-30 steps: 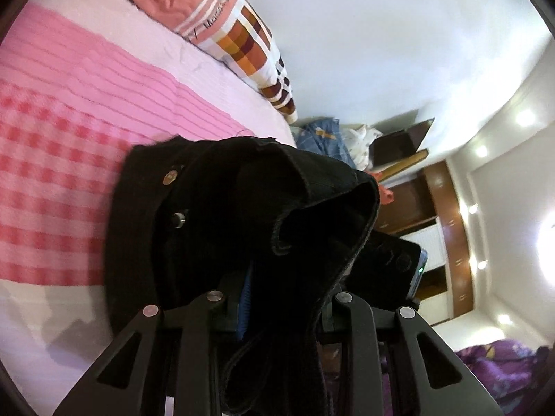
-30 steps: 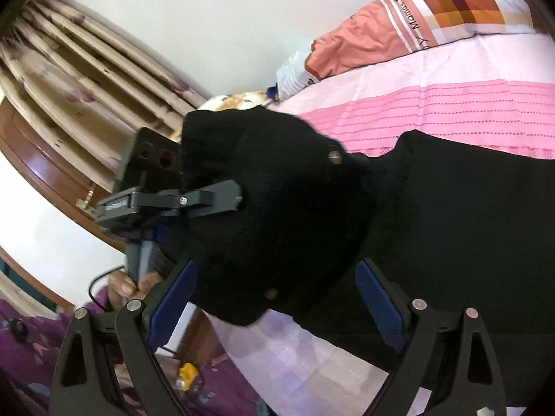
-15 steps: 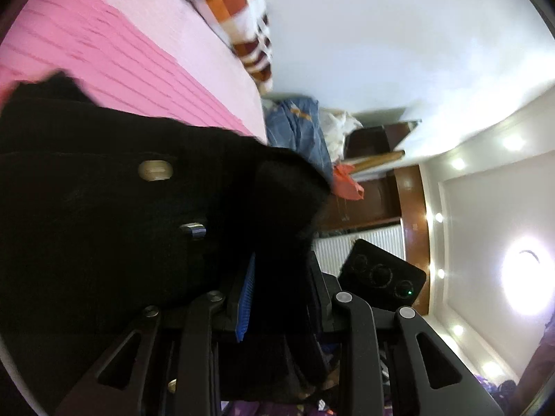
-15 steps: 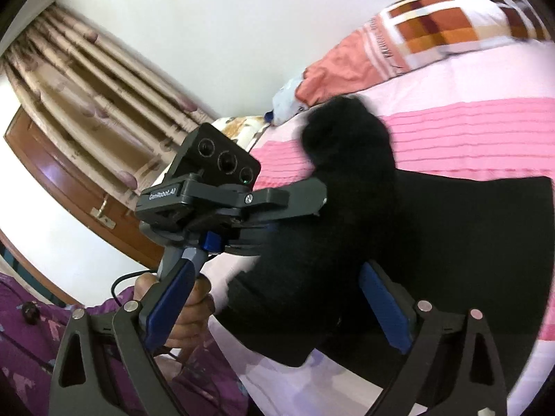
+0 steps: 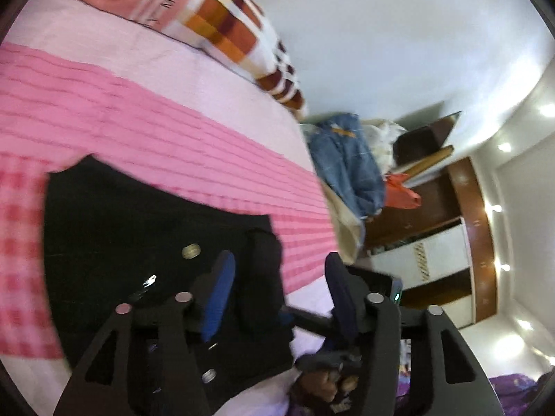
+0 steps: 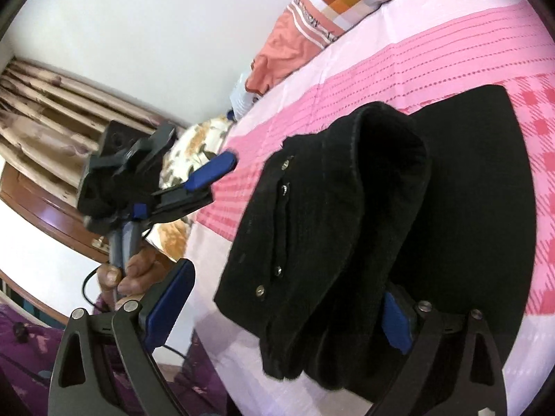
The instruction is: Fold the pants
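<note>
Black pants [image 5: 145,239] with metal buttons lie folded on the pink bedspread [image 5: 166,131]. My left gripper [image 5: 277,277] is open, its jaws apart just above the waistband corner, holding nothing. In the right wrist view the pants [image 6: 347,225] hump up near the bed's edge, with a fold lying against my right gripper's right pad. My right gripper [image 6: 288,305] is open wide. The left gripper [image 6: 208,173] shows there too, open and lifted off the cloth to the left.
A pillow with orange and brown checks [image 5: 222,17] lies at the head of the bed. Blue jeans [image 5: 347,170] and other clothes are piled beside the bed. A wooden wardrobe [image 5: 464,242] stands beyond. Curtains [image 6: 45,111] hang at the left.
My left gripper has opened and let go of the pants, which have dropped onto the bed. It has drawn back off the cloth. My right gripper has stayed open.
</note>
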